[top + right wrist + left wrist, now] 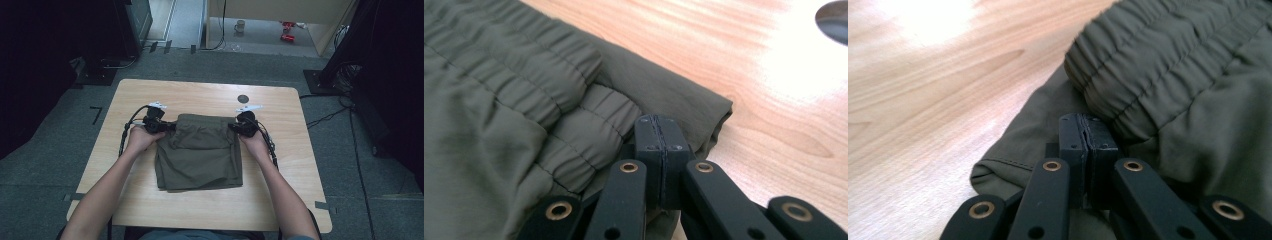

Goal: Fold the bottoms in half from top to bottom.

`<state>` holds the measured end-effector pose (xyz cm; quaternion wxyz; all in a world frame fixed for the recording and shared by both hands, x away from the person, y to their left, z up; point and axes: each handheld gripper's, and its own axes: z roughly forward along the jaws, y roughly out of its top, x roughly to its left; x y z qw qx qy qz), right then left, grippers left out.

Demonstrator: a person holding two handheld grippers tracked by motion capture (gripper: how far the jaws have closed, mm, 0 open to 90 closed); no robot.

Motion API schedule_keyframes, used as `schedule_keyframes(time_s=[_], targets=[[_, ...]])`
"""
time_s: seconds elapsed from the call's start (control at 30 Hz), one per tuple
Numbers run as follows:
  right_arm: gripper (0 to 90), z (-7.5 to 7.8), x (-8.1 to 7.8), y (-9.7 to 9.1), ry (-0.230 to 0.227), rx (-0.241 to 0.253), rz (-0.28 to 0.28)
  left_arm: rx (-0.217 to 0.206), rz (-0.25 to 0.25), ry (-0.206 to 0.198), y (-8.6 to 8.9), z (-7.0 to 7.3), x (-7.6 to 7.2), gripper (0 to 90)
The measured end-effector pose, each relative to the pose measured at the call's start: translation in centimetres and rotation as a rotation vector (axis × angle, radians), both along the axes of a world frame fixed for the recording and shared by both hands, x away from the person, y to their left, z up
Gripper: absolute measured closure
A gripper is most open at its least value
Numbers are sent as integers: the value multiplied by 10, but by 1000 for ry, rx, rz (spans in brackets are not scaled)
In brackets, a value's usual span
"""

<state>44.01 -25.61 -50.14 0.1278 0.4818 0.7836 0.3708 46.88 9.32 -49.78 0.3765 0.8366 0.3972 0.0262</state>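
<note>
Two hands: I see both forearms come in from the bottom of the high view, angling inward to the middle of the table (210,210).
Left gripper (170,127): lies level at the left edge of the shorts (200,155), pointing right; in the left gripper view its jaws are pressed together, with cloth bunched around the pads, so I read it as pinching the shorts.
Right gripper (232,127): mirrors it at the right edge, pointing left; jaws pressed together on cloth beside the waistband (549,100).
Shorts: olive green, folded into a rough square at frame centre, gathered elastic waistband at the upper edge, hems toward the bottom.
Table: pale wood, a dark round spot (243,98) above the right gripper.
</note>
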Motion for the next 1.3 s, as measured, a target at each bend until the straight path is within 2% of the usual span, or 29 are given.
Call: schedule_keyframes(time_s=[0.13, 0.17, 0.3, 0.43, 0.6, 0.73, 0.9, 1.07, 1.17, 1.3], targets=[[897, -4, 0, 1, 17, -19, 1, 15, -11, 2, -3, -4, 0, 888], [897, -5, 0, 1, 28, -19, -1, 11, -13, 5, -4, -6, 0, 889], [897, -8, 0, 2, 14, -6, 4, -10, -17, -8, -6, -9, -2, 899], [899, -12, -2, 3, 8, 39, -5, -12, -21, -25, -9, -10, -4, 900], [844, -11, -1, -1, 42, 112, -8, -32, -18, -19, -8, -11, -5, 898], [772, -4, -3, -3, 20, 139, 3, -61, -25, -38, -5, -4, -8, 809], [733, 1, -8, -5, 1, 148, 20, -62, -41, -72, -3, 6, -13, 717], [719, 8, -14, -5, 2, 160, 42, -69, -60, -97, -1, 15, -20, 693], [717, 11, -20, -5, -31, 151, 51, -71, -63, -106, -1, 19, -23, 676], [710, 15, -30, -6, -39, 142, 73, -67, -83, -133, 0, 24, -32, 639]])
